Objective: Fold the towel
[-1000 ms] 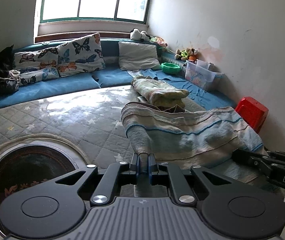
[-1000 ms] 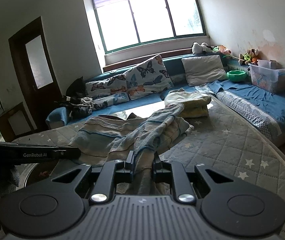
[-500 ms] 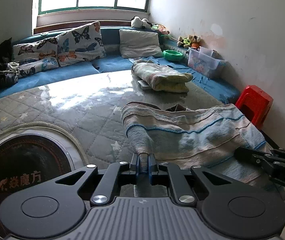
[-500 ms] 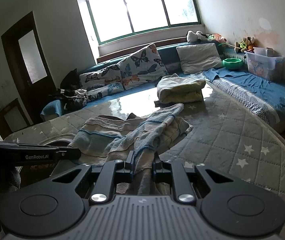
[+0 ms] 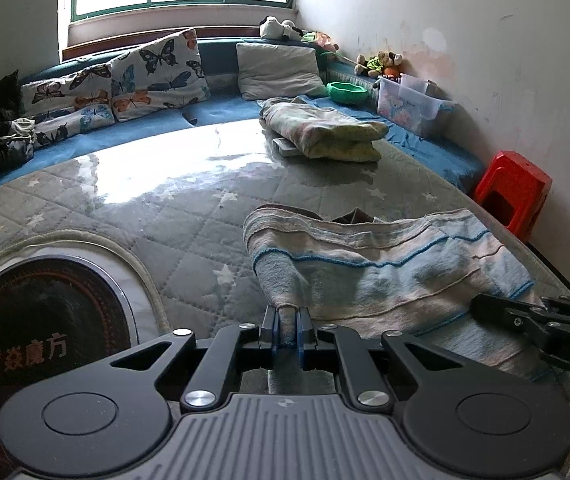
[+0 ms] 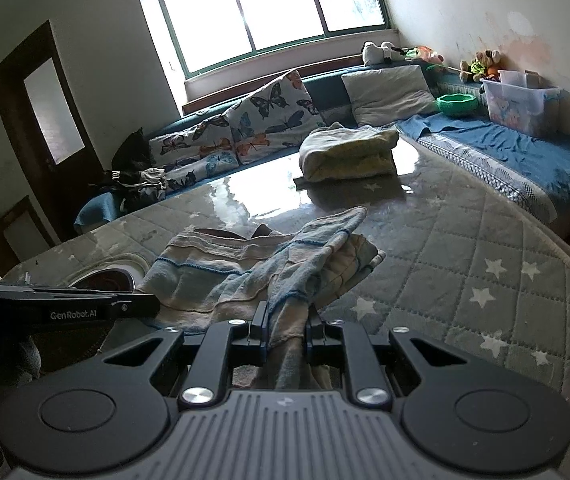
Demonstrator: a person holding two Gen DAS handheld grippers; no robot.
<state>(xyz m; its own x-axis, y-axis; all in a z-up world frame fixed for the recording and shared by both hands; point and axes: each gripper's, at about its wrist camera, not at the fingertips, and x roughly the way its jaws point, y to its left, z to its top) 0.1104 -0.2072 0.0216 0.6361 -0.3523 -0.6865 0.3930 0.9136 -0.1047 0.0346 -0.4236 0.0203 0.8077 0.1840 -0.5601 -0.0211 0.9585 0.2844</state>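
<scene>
Terry striped towel [image 5: 385, 264] pinched at two near corners, its far half lying on the quilted star-print surface [image 5: 189, 236].
Left gripper [image 5: 287, 330] has its fingers clamped on one bunched corner; right gripper [image 6: 285, 330] has fingers closed on a twisted strand. To fold well, I judge both should lift evenly, pull the edge taut to untwist the right side, then carry it over the far edge.
</scene>
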